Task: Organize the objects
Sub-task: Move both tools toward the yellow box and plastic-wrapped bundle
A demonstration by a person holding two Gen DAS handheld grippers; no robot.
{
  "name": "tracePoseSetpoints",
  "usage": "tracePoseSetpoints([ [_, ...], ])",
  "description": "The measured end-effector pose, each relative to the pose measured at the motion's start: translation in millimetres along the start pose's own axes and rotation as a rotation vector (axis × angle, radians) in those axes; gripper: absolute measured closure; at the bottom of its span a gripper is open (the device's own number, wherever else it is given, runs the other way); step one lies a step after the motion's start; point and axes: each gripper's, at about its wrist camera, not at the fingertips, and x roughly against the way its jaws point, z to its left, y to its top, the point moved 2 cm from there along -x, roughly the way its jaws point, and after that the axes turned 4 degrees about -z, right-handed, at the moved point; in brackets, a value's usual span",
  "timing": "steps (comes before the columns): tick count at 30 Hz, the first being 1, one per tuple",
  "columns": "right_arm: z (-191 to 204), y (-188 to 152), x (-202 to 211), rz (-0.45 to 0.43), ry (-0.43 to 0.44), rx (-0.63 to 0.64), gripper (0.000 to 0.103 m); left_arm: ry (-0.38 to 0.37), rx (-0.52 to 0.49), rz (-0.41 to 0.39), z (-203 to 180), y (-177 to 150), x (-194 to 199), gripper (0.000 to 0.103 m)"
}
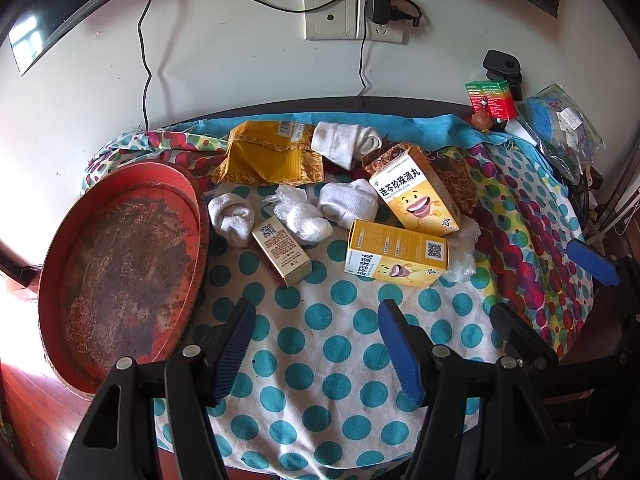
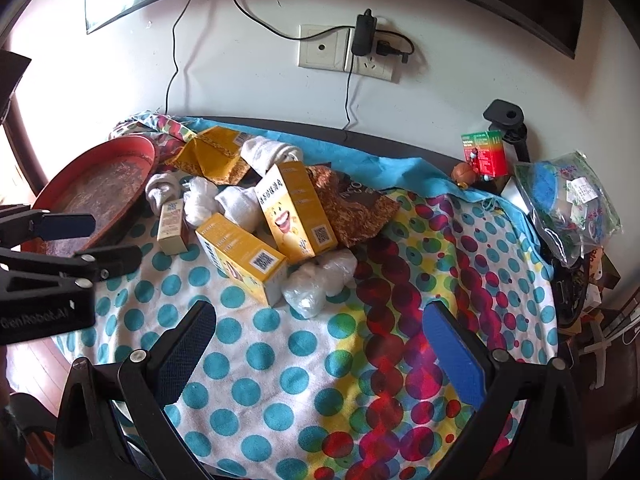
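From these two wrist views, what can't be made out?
- Red tray: its near rim is hidden behind the left tool; in the right wrist view that tool covers its near side.
- Brown packet: its front is covered by the yellow boxes.
- Clear bag: contents too small to identify.

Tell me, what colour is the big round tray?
Red tray, rusty brown inside; clearest in the left wrist view.

Wall socket [image 1: 352, 20] with black charger [image 1: 378, 2] plugged in; polka-dot cloth [image 1: 320, 360] over table.
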Motion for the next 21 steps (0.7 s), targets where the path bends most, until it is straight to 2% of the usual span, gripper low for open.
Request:
tracePoseSetpoints([
  [9,-21.5,-19.3,-15.6,0.032,0.032,-0.018,0.004,-0.059,0.015,0.017,3.2,-5.5,-10.6,0.038],
  [10,-23.8,-20.1,-17.7,0.034,0.041,-0.023,0.01,-0.062,0.01,0.021,1.9,-6.1,-13.1,0.038],
  [11,-25.0,-21.0,-21.6,0.043,0.059,-0.032,0.021,-0.061,0.006,0.028,1.2,-7.0,-15.5,0.038],
  [14,-26.8,-24.4,-34.4,0.078,0.103,-0.05,0.037,-0.064,-0.007,0.031,-2.3,-8.5,-21.7,0.038],
  [17,-27.0,-27.0,-47.9,0.1,0.134,-0.075,0.043,-0.083,-0.026,0.026,-5.0,-9.3,-26.1,0.038],
  [21,-22.8,-26.9,-58.9,0.094,0.162,-0.081,0.046,-0.145,-0.054,0.029,-10.3,-10.5,-31.0,0.038],
])
